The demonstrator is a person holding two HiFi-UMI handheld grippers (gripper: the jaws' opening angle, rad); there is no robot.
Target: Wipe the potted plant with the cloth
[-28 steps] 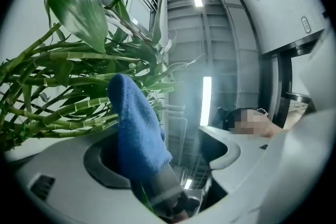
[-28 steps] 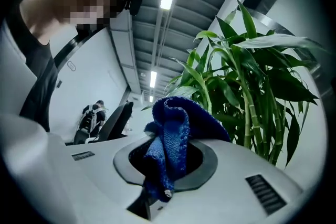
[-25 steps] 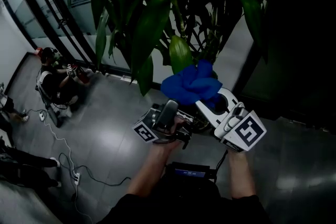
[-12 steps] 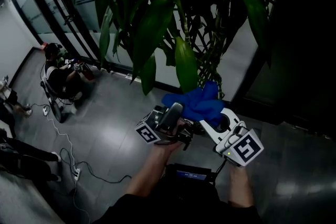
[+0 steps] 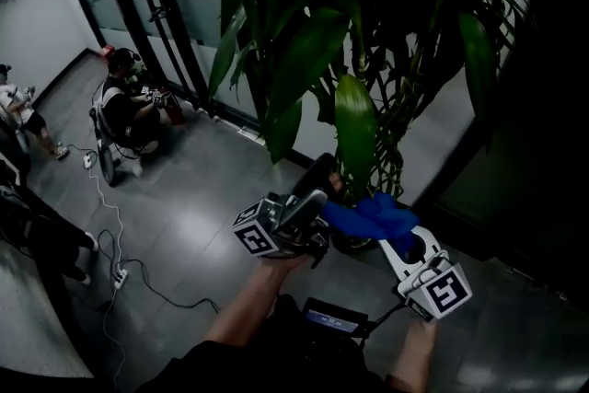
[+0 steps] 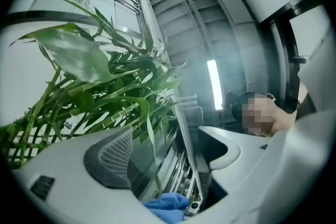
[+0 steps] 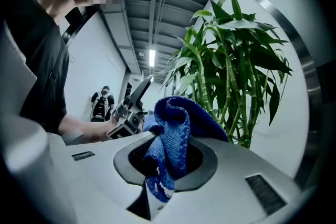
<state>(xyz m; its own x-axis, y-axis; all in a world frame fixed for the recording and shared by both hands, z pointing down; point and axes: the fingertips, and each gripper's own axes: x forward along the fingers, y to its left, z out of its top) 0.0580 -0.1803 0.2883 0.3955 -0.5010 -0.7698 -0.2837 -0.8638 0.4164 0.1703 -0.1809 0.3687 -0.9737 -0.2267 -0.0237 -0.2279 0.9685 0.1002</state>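
The right claw (image 7: 168, 162) is shut tight on the blue cloth (image 7: 176, 128). The cloth sticks up out of it in a soft bunch. The left claw (image 6: 163, 165) is wide open and holds nothing. Only far leaves show between its jaws.

In the head view, the cloth is low down in the middle, just under the tip of a big hanging leaf (image 5: 354, 120). That leaf is part of the potted plant (image 5: 304, 23), which spreads out above and beyond both claws. The cloth does not look like it is touching the leaf right now.

I think the next job is to bring the cloth up onto that near leaf. It would be best to lay a flat, puffy part of the cloth on the leaf and not the hard claw. The open left claw could hold the leaf up from below, very gently. Then the cloth can slide from the stem end to the tip. A soft push is enough, because a hard pull could bend or tear the leaf.

Some things are hard to see. The pot is only a dark round shape (image 5: 322, 175) near the cloth, and I can't be sure it is the pot. The cloth covers the tips of the right claw in the head view. The top of the plant is cut off. The right side of the head view is too dark to make out. I can't tell if the leaves are dusty.
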